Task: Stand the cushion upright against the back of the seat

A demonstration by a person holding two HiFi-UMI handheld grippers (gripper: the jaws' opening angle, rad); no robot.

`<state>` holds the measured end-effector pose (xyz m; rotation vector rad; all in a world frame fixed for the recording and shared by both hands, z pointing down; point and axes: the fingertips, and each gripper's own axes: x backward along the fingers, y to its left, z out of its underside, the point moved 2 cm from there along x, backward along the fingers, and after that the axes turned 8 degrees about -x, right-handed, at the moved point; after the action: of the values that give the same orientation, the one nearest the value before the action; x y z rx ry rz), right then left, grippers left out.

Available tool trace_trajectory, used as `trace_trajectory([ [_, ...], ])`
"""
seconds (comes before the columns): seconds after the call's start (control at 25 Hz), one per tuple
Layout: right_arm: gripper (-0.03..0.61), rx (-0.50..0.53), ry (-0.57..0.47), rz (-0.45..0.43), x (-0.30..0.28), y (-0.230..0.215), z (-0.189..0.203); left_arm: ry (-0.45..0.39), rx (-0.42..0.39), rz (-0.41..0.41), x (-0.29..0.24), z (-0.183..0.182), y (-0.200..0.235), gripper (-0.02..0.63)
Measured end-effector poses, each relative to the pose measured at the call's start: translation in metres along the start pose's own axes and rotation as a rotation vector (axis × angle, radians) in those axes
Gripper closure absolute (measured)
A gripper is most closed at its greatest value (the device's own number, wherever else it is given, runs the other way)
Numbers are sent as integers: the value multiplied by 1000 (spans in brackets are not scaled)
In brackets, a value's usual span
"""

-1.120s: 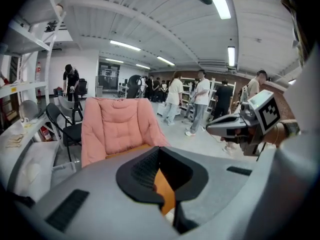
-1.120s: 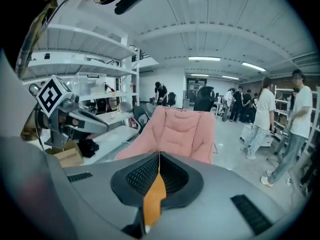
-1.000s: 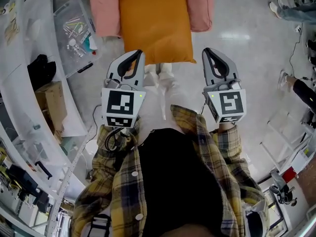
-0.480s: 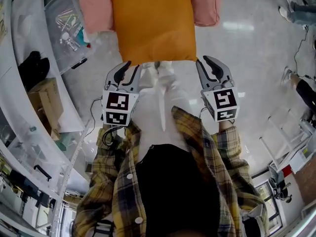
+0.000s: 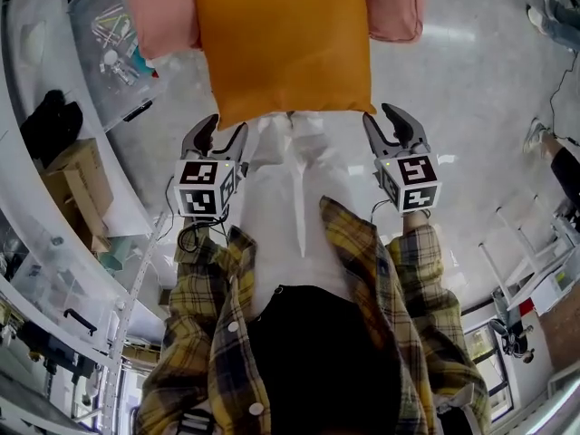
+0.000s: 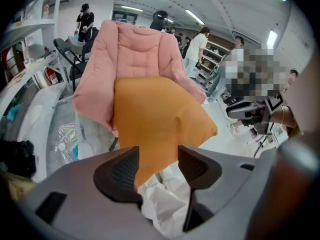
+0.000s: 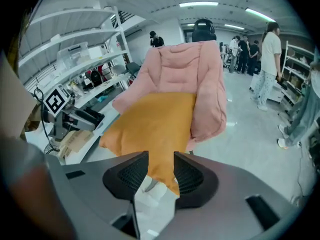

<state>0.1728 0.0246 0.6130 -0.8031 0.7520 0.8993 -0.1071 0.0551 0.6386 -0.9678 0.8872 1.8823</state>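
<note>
The orange cushion [image 5: 281, 43] lies on the seat of the pink padded chair [image 5: 154, 16], below its backrest. My left gripper [image 5: 224, 127] is just beside the cushion's near left corner, and my right gripper [image 5: 385, 118] beside its near right one. Both have just been opening their jaws. They stand spread, a cushion corner showing between each pair, unpinched.

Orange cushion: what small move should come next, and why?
Probably close both on its front corners: the left gripper and right gripper fingers have just been opening, each framing an unpinched corner of the orange cushion, lying on the pink seat.
</note>
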Motion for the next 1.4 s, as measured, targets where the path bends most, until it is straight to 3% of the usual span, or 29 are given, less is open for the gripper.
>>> trace_trajectory([
  [0.28,426,-12,51,-4,-29,-20,38,80,27,0,-32,45,12,365],
  [0.56,402,6,21,-59,-47,-34,70,135,18,9,-51,88,20,338],
  [0.8,402,28,-5,-99,-63,-43,84,107,-40,40,-75,100,26,333],
  [1.16,402,22,4,-120,-78,-48,82,108,15,51,-100,104,33,334],
  [1.4,408,-3,1,-117,-83,-47,81,102,19,39,-99,100,29,445],
])
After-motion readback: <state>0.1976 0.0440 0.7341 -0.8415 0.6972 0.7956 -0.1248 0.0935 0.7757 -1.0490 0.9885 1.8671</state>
